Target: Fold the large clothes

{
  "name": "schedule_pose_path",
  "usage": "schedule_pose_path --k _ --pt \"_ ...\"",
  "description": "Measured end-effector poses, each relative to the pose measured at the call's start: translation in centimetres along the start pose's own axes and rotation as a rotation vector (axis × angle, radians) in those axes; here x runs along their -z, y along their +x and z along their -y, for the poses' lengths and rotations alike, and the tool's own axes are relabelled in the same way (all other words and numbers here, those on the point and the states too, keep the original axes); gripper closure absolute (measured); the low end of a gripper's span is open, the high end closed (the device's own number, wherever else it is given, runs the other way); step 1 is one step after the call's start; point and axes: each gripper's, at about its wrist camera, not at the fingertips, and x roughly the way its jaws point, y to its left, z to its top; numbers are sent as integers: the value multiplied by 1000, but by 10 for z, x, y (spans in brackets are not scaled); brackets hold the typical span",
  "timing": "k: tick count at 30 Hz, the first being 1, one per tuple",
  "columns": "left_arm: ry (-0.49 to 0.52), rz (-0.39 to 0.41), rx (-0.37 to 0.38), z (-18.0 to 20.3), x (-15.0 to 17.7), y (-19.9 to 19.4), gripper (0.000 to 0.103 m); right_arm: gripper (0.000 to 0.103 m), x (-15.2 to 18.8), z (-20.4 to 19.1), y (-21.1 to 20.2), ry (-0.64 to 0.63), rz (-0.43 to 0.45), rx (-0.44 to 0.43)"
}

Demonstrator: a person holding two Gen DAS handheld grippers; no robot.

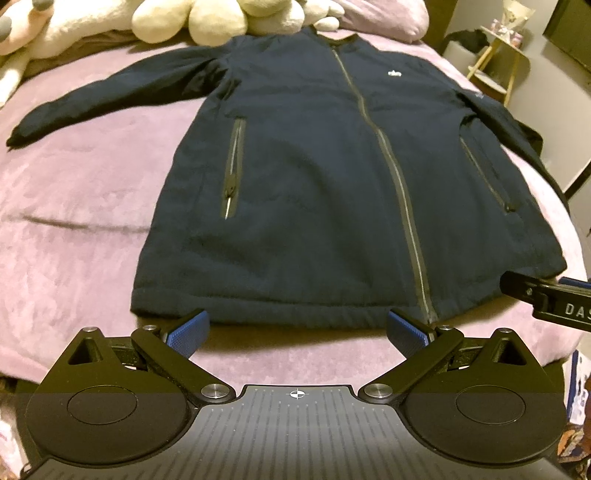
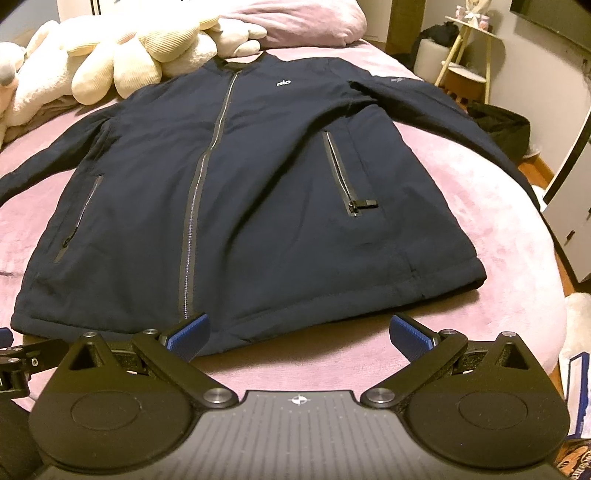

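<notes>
**Jacket laid flat, both grippers poised at the hem**

A bed covered by a mauve plush blanket (image 1: 92, 206) fills the scene, with cream plush toys (image 1: 207, 18) heaped along the far edge and a small side table (image 2: 469, 70) off the far right corner. On the blanket lies the navy zip-up jacket (image 1: 314, 177), front side up, front zipper (image 1: 388, 158) closed, collar far and hem near. It looks spread out on purpose: body smooth, both sleeves drawn outward, so that each part can be turned over cleanly.

The left gripper (image 1: 297, 328) hovers just short of the hem, left of the zipper's foot, its blue-padded fingers (image 1: 188, 328) spread wide and holding nothing. The right gripper (image 2: 299, 332) sits likewise at the hem's right half, fingers apart and empty. Its tip shows in the left view at the near right corner of the jacket.

Judging by this, folding has not begun; the pair seem set to take the hem or the sides.

Room is uneven. The left sleeve (image 1: 92, 99) rests on broad open blanket. The right sleeve (image 2: 443, 107) runs to the bed's right edge and seems to droop over it, so it may need gathering in first. The toys touch or crowd the collar, leaving little slack at the far end.
</notes>
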Motion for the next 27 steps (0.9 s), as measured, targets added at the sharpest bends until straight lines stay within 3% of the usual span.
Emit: schedule_pose_path --k 3,8,11,14,18,22,23,27 --pt "0 22 27 -3 -12 3 0 0 -1 8 1 15 46 -80" --pt "-1 115 43 -8 -53 10 0 0 -15 47 0 153 232 -282" --pt "-23 195 36 -10 -88 20 0 0 -38 85 12 271 301 -299" --pt "-63 223 -5 -9 -128 43 0 0 -70 141 32 439 347 -274" --pt "-98 241 -46 -2 -171 83 0 1 -96 240 82 808 406 -278" --pt "-88 261 -71 6 -196 122 0 30 -95 319 143 1133 377 -291" --pt "-93 264 -79 7 -201 132 0 44 -92 334 156 1201 371 -292" --pt "-163 244 -94 0 -203 162 0 65 -80 369 197 1381 385 -224"
